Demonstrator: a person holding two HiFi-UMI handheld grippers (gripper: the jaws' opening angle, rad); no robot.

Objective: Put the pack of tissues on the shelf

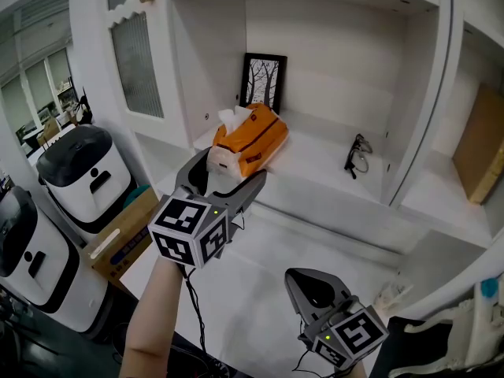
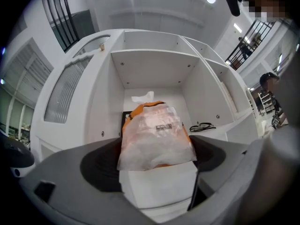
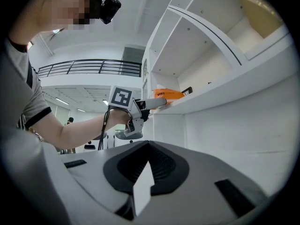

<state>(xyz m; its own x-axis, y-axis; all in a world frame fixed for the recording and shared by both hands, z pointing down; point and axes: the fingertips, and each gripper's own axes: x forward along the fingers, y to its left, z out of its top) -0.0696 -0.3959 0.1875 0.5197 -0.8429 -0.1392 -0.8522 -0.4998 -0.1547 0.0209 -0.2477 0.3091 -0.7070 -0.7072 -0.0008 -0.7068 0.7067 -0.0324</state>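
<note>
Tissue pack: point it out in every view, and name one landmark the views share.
Head view: the tissue pack is at upper centre, at the front edge of the shelf, with its near end in the left gripper.
Left gripper view: dead centre, between the jaws.
Right gripper view: a small orange sliver near centre, on the shelf's edge.
Shared landmark: the white shelf.

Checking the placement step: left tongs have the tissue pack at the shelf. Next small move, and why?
Probably open the left tongs and let go. The pack of tissues seems to lie on the shelf, mostly past its front edge, with only its near end between the tongs. Whether it sits flat is unclear.
</note>
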